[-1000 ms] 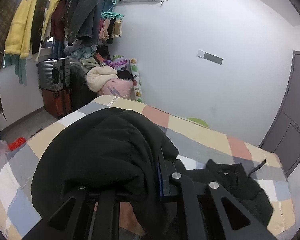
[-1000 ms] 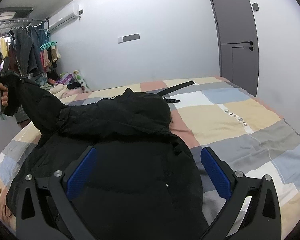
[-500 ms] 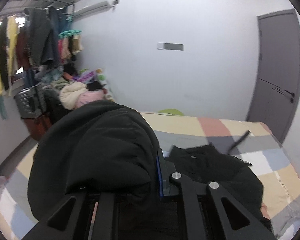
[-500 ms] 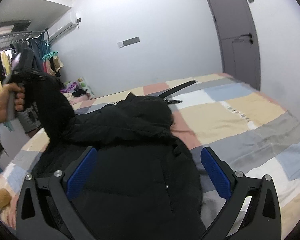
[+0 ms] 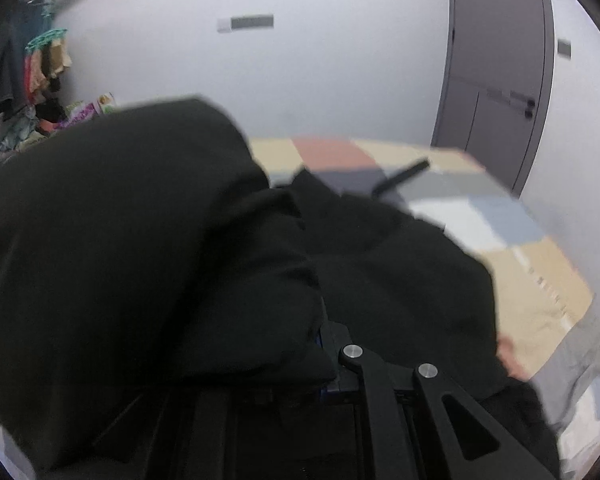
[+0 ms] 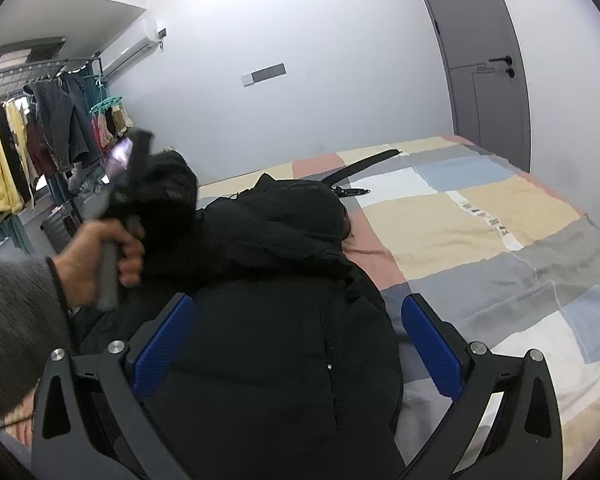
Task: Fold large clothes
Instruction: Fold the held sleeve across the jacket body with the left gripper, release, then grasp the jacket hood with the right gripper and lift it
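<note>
While the left gripper (image 5: pixel 300 364) pinches a black jacket (image 6: pixel 284 288) sleeve (image 5: pixel 148 248) above the bed (image 6: pixel 480 240), the right gripper (image 6: pixel 296 344) hangs wide open over the jacket.

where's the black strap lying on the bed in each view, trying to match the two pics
Left wrist view: the black strap shows blurred, just right of upper centre, past the far edge of the black coat.
Right wrist view: it lies above centre, slanting across the checked bedspread behind the coat's hood.
Shared landmark: the grey door stands to the right of the strap in both.
</note>
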`<state>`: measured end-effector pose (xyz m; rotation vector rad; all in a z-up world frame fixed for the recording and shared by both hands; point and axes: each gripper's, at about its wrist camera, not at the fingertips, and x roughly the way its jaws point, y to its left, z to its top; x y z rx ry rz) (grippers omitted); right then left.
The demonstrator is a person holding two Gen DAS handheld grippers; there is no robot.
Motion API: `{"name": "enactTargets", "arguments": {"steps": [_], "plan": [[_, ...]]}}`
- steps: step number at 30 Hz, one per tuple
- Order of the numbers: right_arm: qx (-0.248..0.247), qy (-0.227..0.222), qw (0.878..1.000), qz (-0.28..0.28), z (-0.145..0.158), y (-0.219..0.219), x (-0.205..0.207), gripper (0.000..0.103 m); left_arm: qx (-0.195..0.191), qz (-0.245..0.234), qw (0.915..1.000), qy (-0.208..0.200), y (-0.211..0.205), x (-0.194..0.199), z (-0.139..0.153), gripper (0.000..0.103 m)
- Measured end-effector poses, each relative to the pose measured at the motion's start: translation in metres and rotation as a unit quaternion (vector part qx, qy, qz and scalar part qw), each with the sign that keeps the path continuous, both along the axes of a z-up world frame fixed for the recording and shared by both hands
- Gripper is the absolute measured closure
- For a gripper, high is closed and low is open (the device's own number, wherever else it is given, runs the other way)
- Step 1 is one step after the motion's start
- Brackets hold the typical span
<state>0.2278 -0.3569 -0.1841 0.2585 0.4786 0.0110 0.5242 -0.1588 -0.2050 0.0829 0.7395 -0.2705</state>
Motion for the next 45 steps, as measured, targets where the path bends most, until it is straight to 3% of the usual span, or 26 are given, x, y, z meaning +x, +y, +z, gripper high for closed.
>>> {"name": "enactTargets", "arguments": {"steps": [4,7,10,13,15,16,19,29,35,39,45], "plan": [[0.005,0.007,1.0,0.002,-0.006,-0.003,0.005,0.0,0.02,-0.009,0.9995,0.024,-0.012,0.007,-0.033,0.088],[0.002,0.014,1.0,0.005,-0.012,-0.002,0.011,0.0,0.026,-0.006,0.9996,0.01,-0.016,-0.001,-0.036,0.087],[-0.001,0.018,1.0,0.008,-0.015,0.0,0.013,0.0,0.024,-0.008,0.9997,-0.002,-0.014,-0.011,-0.031,0.077],[-0.003,0.017,1.0,0.01,-0.014,0.002,0.012,0.0,0.023,-0.006,0.9996,-0.015,-0.011,-0.034,-0.022,0.049],[-0.01,0.011,1.0,0.011,-0.011,0.005,0.009,0.0,0.018,0.002,0.9996,-0.024,-0.007,-0.053,-0.016,0.023],[-0.015,0.009,1.0,0.01,-0.01,0.007,0.008,0.0,0.015,0.001,0.9995,-0.029,-0.005,-0.063,-0.012,0.02],[-0.021,0.005,1.0,0.014,-0.007,0.011,0.004,0.0,0.011,-0.007,0.9991,-0.041,0.005,-0.1,0.0,0.018],[-0.052,-0.022,0.998,0.032,0.005,0.033,-0.012,0.0,-0.029,0.038,0.9968,-0.065,0.093,-0.214,0.046,0.018],[-0.075,-0.024,0.996,0.039,0.01,0.047,-0.017,0.0,-0.054,0.043,0.9954,-0.067,0.136,-0.278,0.056,0.018],[-0.087,-0.02,0.995,0.038,0.012,0.054,-0.024,0.0,-0.054,0.054,0.9942,-0.076,0.15,-0.303,0.053,0.018],[-0.09,0.003,0.995,0.049,0.014,0.077,-0.008,0.0,-0.078,0.07,0.9914,-0.078,0.167,-0.297,0.04,0.018]]}}
